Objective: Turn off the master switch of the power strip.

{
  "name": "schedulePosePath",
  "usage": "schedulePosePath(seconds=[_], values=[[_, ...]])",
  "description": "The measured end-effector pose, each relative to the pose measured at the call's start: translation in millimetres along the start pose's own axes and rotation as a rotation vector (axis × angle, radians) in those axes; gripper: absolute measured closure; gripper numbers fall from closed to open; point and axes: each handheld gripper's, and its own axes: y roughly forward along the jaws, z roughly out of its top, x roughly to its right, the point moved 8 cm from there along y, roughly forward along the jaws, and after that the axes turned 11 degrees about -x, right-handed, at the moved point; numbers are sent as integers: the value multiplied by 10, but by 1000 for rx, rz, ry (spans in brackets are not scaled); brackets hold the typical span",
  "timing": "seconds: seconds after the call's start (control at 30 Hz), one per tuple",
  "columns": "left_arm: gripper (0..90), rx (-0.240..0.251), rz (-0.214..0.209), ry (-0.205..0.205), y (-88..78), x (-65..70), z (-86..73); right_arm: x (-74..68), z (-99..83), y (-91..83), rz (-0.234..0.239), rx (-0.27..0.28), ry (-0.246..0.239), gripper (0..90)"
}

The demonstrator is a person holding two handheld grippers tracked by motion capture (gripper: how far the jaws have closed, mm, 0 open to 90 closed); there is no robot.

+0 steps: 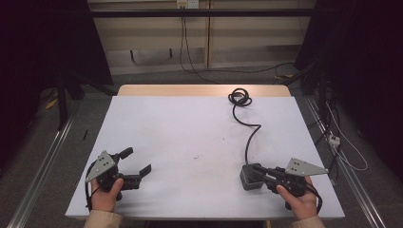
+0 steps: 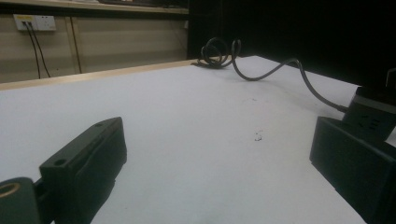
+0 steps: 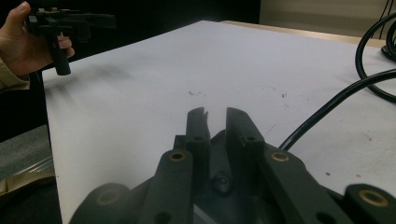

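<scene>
A dark grey power adapter (image 1: 247, 183) sits near the front right of the white table (image 1: 190, 128). Its black cable (image 1: 247, 137) winds to a coil (image 1: 240, 97) at the far edge. My right gripper (image 1: 254, 170) lies over the adapter's top. In the right gripper view its jaws (image 3: 217, 114) stand almost together with a narrow gap, the adapter (image 3: 218, 154) dark beneath them. Whether they pinch any part of it is hidden. My left gripper (image 1: 138, 160) is held at the front left, wide open with nothing between its fingers (image 2: 84, 158). The adapter (image 2: 373, 116) shows past its right jaw.
Small dark specks (image 1: 196, 156) mark the table's middle. A wooden strip (image 1: 204, 90) edges the far side. Beyond it are a wall socket (image 2: 35, 22) and floor cables (image 1: 228, 71). Metal rails (image 1: 43, 161) flank the table.
</scene>
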Motion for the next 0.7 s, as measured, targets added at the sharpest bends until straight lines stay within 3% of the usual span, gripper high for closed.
schedulePosePath(seconds=[0.7], values=[[37, 0, -5, -1, 21, 6, 10, 55, 27, 0, -44, 32, 51, 421]])
